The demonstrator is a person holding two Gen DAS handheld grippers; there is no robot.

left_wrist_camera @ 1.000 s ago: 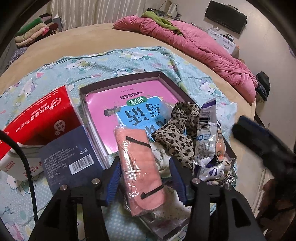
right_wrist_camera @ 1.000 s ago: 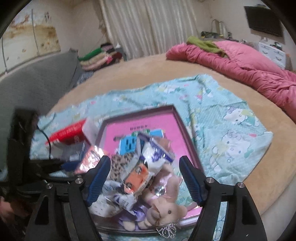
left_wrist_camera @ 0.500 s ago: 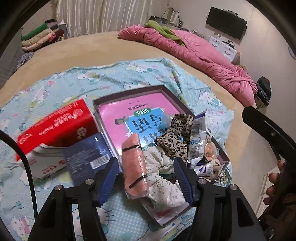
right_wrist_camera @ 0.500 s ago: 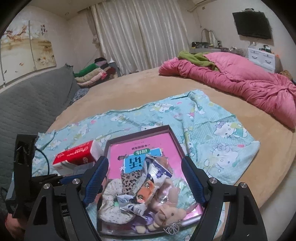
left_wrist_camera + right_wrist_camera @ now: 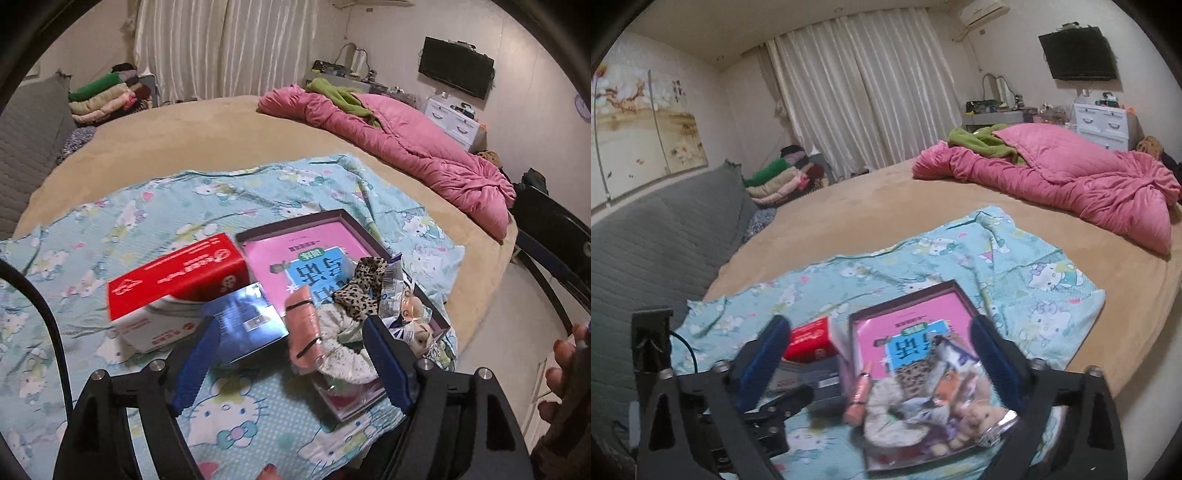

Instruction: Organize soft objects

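My left hand-held gripper hangs above the near edge of the pale blue cartoon-cat cotton sheet spread on the round tan bed, its blue-padded jaws wide apart with nothing between them. I judge I hold it back and high so I can look over the whole pile before choosing.

Going left to right under it: the red and white cardboard tissue box sits on the sheet, well clear of the soft things, with the flat dark blue barcoded box leaning against its near side. Next comes the shallow purple-rimmed cardboard tray, lined with a pink and blue printed booklet; it seems to be the collecting place, since the soft items are heaped in its near right corner. The salmon pink fabric roll bound with black elastic bands lies across the tray's near left rim, just ahead of my left jaws and between them in line. Touching it on the right is the white fluffy scrunchie, then the leopard-print fabric scrunchie and a crinkled plastic snack packet.

My right hand-held gripper is likewise fully spread and empty, hovering over the same tray, where a small beige plush toy sits at the near right corner.
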